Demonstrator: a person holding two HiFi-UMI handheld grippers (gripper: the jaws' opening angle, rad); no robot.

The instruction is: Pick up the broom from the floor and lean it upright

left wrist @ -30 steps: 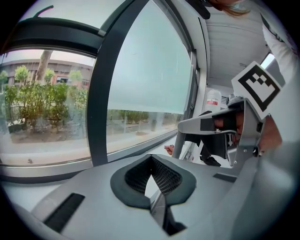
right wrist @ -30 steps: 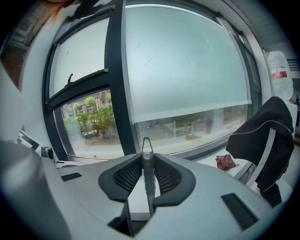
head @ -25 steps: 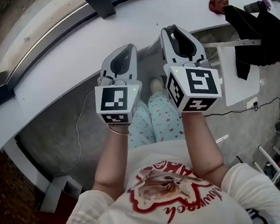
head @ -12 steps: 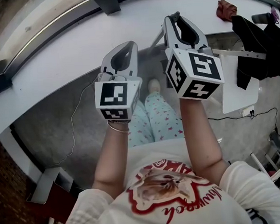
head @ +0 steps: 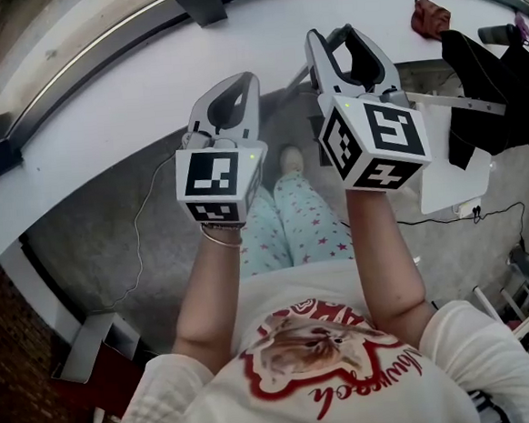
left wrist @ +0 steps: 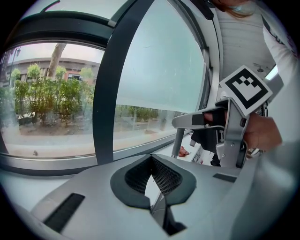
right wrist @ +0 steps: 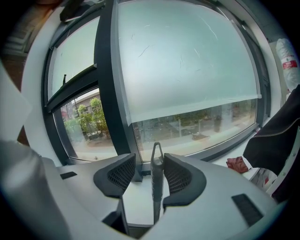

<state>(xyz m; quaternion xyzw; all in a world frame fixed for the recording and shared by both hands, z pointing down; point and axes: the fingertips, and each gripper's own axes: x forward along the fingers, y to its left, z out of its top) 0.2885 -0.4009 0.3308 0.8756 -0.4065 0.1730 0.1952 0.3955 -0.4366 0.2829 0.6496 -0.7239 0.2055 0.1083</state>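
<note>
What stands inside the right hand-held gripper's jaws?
The broom handle, looped top upright; the jaws have just been opening. Its lower length is covered by the right hand-held gripper.

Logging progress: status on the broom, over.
Left gripper shut, empty. Right gripper jaws just opened, broom handle standing between them. Nothing in the way.

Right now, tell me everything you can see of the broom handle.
The broom handle is a slim, dark grey pole, plastic or coated metal by its look, ending in a narrow hanging loop on top. It stands upright between the pads of the right claw, whose jaws have just been opening: it lies close against one pad, clear of the other. The brush end is out of sight.
</note>
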